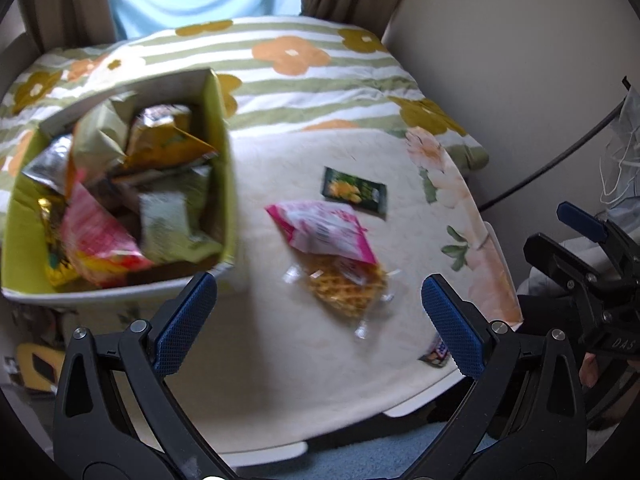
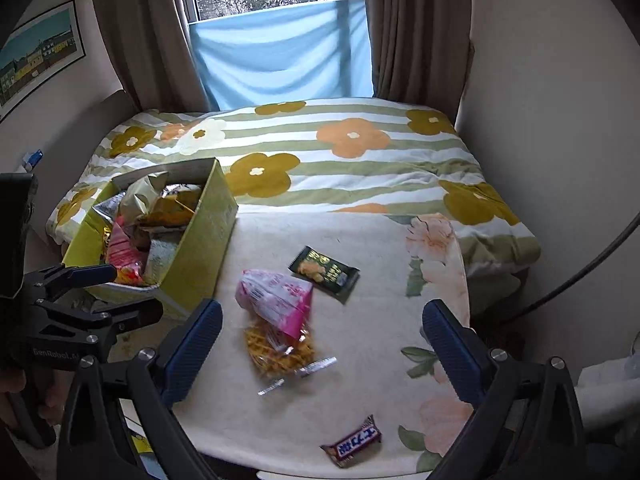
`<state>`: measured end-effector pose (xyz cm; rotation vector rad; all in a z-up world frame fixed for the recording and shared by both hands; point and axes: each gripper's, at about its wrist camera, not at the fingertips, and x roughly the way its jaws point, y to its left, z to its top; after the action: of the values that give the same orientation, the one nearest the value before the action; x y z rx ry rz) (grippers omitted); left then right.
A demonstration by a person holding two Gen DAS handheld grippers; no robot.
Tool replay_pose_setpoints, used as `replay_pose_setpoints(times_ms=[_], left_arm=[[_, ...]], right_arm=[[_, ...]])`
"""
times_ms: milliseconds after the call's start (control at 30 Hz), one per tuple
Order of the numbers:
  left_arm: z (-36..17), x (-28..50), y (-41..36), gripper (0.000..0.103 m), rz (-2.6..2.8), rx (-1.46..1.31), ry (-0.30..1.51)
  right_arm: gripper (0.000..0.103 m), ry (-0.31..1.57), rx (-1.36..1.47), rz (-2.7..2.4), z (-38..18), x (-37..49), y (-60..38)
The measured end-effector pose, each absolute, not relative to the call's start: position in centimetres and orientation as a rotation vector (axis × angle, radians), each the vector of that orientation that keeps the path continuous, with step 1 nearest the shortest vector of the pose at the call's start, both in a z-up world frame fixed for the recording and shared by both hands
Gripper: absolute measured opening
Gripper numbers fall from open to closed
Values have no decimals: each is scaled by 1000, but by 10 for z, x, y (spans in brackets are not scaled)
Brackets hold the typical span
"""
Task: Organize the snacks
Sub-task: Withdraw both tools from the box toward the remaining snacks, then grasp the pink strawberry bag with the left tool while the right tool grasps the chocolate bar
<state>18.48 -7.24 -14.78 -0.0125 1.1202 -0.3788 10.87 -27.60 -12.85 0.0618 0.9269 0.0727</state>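
Note:
A yellow-green box full of snack packets stands at the left of the cream cloth. On the cloth lie a pink packet, a clear bag of yellow waffle snacks, a dark green packet and a brown chocolate bar near the front edge. My left gripper is open and empty, above the cloth beside the box. My right gripper is open and empty, above the waffle bag.
The cloth covers a small table set against a bed with a floral striped quilt. Curtains and a window stand behind. Walls close in on the right. The other gripper shows at each view's edge.

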Motion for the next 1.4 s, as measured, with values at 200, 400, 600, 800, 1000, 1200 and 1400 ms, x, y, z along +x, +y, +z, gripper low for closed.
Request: replay_pose_setpoints(times_ms=[200, 400, 600, 800, 1000, 1200, 1400], left_arm=[[-173, 178, -117, 102, -324, -18, 1142], [-201, 197, -145, 102, -260, 17, 1163], [-235, 231, -163, 102, -224, 69, 1190], [-273, 262, -169, 102, -195, 129, 1237], [-291, 280, -170, 102, -189, 196, 1256], [-302, 295, -173, 102, -203, 284, 1258], [-320, 311, -172, 97, -245, 299, 1316]], right_arm=[[100, 981, 89, 105, -159, 96, -318], [100, 1042, 109, 137, -196, 91, -338], [100, 1091, 168, 106, -236, 88, -348], [100, 1129, 230, 14, -266, 74, -352], [100, 1157, 346, -75, -282, 57, -351], [100, 1160, 378, -118, -286, 49, -337], [100, 1170, 416, -184, -287, 45, -326]])
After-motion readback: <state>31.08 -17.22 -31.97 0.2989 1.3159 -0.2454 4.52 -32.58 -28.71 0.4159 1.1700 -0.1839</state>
